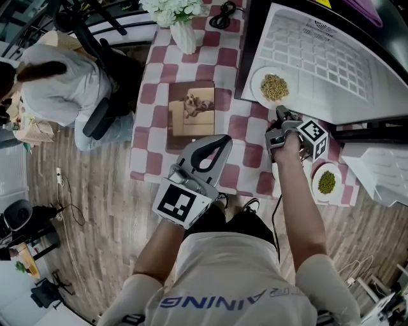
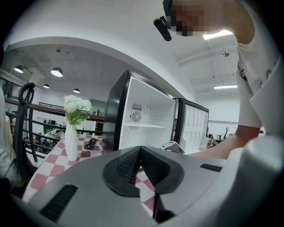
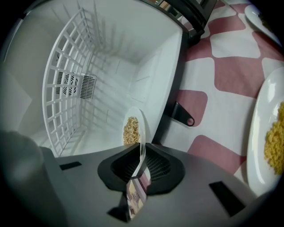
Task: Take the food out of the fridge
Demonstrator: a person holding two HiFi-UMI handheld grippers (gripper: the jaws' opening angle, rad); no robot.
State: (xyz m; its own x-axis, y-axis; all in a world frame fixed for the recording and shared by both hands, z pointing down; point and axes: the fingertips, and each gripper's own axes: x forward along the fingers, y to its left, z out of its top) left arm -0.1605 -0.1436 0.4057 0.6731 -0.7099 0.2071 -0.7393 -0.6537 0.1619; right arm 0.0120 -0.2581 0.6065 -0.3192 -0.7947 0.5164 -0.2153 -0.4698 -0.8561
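A white plate of pale grain (image 1: 274,88) sits at the mouth of the open white fridge (image 1: 319,57), on the side toward the checked table. My right gripper (image 1: 278,119) is shut on the plate's near rim. In the right gripper view the plate (image 3: 133,128) stands edge-on between the jaws of my right gripper (image 3: 142,153), with the fridge's wire shelf (image 3: 66,84) behind it. My left gripper (image 1: 220,141) hovers over the table's near edge, shut and holding nothing. In its own view my left gripper (image 2: 141,150) shows nothing between the jaws, and the fridge (image 2: 146,119) stands ahead.
A second plate of yellow-green food (image 1: 326,183) (image 3: 270,146) rests on the red-and-white checked cloth (image 1: 223,63) right of my right hand. A picture of a dog (image 1: 191,108), a white vase of flowers (image 1: 183,32) (image 2: 71,137) and a black cable (image 1: 223,14) are on the table. A person (image 1: 57,83) sits at left.
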